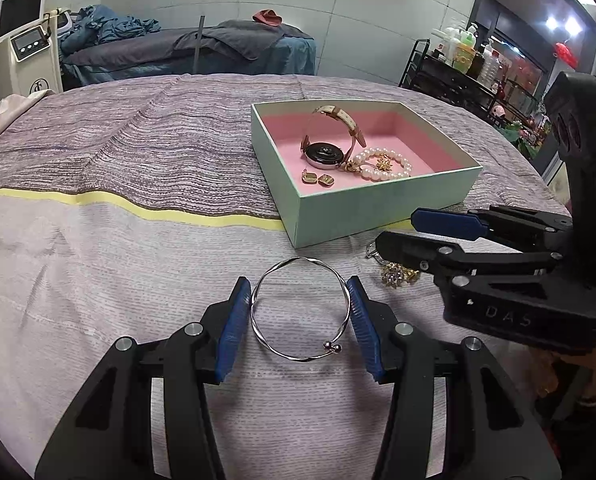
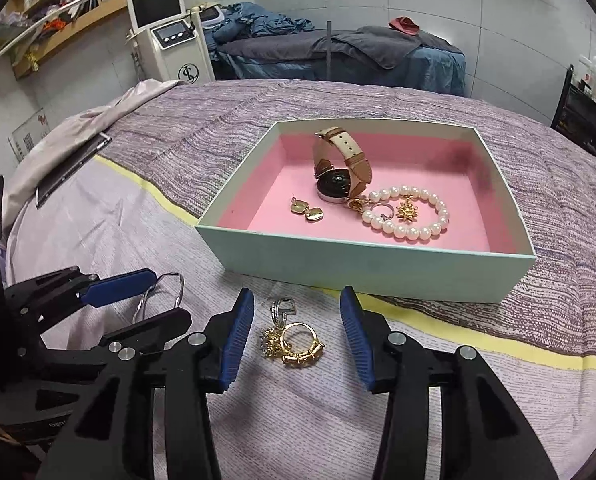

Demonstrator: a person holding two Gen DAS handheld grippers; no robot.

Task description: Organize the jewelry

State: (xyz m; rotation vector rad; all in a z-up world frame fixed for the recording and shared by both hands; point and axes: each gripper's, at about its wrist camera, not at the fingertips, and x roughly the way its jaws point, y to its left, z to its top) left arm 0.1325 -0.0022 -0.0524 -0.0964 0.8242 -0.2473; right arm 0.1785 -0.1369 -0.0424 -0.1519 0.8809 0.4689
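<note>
A twisted silver bangle lies flat on the bedspread between the blue pads of my left gripper, which is open with pads beside the bangle's rim. My right gripper is open over a pile of gold and silver rings and earrings. The mint box with pink lining holds a watch, a pearl bracelet and gold earrings. The right gripper shows in the left wrist view, above the gold pile. The left gripper and bangle show in the right wrist view.
The bedspread has a yellow stripe running in front of the box. A tablet lies at the left on the bed. A massage bed, a white machine and a bottle rack stand beyond.
</note>
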